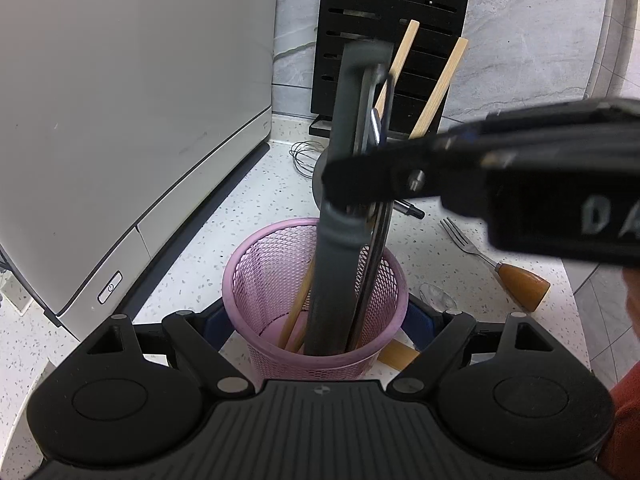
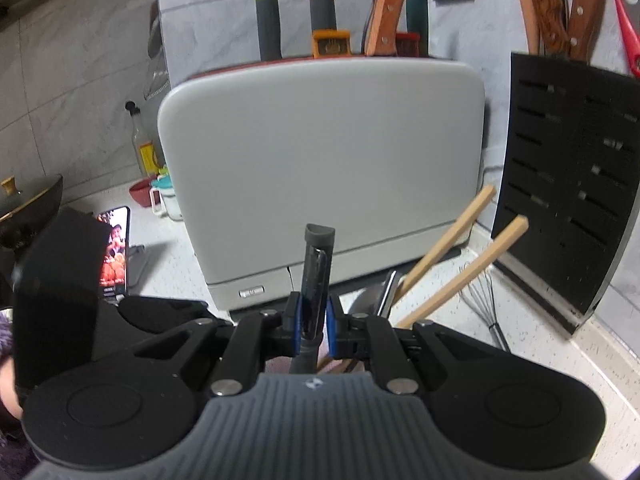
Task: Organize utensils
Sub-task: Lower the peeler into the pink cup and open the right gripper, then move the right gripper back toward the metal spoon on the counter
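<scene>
We see 1 pink mesh cup (image 1: 316,320) standing on a speckled white table (image 1: 248,208). Our left gripper (image 1: 316,322) straddles the cup, its jaws spread wide with 1 finger on each side of the cup's wall; whether the pads press on it we cannot tell.

Our right gripper (image 2: 313,320) has its jaws closed on 1 grey-handled utensil (image 1: 340,184), which stands nearly upright with its lower end inside the cup. In the right wrist view the grey handle rises between the 2 blue pads (image 2: 331,316). From the left wrist view the same gripper reaches in from the right and crosses the handle above the cup's rim.

2 wooden chopsticks (image 2: 452,264) lean out of the cup toward a black slotted knife block (image 1: 388,40) at the back. 1 more dark utensil stands in the cup beside the grey one.

On the table to the right of the cup lies 1 fork (image 1: 500,264) with a wooden handle, and near it 1 spoon (image 1: 436,296), partly hidden. 1 wire whisk (image 2: 484,300) lies in front of the knife block. 1 grey appliance (image 2: 320,168) stands to the left, with 1 phone (image 2: 114,252) beside it.
</scene>
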### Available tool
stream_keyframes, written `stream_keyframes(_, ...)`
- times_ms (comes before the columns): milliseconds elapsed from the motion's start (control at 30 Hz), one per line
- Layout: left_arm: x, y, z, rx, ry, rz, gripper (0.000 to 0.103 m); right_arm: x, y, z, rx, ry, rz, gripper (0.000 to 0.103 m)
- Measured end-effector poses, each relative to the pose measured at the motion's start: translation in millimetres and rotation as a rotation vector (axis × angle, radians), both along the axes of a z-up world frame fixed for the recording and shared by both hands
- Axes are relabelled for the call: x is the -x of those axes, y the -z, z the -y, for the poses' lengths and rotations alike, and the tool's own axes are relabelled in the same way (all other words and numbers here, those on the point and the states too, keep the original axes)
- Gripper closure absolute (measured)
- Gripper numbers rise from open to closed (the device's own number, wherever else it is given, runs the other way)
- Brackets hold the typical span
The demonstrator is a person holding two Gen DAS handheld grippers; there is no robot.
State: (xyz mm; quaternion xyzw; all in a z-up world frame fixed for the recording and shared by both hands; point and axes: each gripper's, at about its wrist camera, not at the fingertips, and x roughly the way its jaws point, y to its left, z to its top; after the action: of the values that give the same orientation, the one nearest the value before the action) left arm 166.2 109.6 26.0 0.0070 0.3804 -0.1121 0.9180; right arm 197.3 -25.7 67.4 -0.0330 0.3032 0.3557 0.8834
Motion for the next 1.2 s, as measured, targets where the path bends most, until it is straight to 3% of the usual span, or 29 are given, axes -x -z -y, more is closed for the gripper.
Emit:
stream_keyframes(233, 0, 0, 0, 0.000, 0.000, 0.000, 0.005, -5, 18, -1, 0.048, 0.006, -0.055, 0.094)
stream_keyframes(433, 0, 0, 1, 0.000, 0.003, 0.000, 0.005, -9, 15, 4, 0.020, 0.022, -0.104, 0.093)
stream_keyframes(633, 1, 0, 0, 0.000, 0.002, -0.001, 0.005, -3, 5, 11, 0.018, 0.008, -0.104, 0.074)
stream_keyframes(867, 3, 1, -2, 0.001, 0.006, -0.003, 0.005, 8, -6, 43, 0.001, 0.037, -0.099, 0.073)
stream_keyframes(1200, -3, 2, -2, 0.001, 0.009, -0.001, 0.005, 0, 2, 84, 0.038, 0.180, -0.127, 0.073)
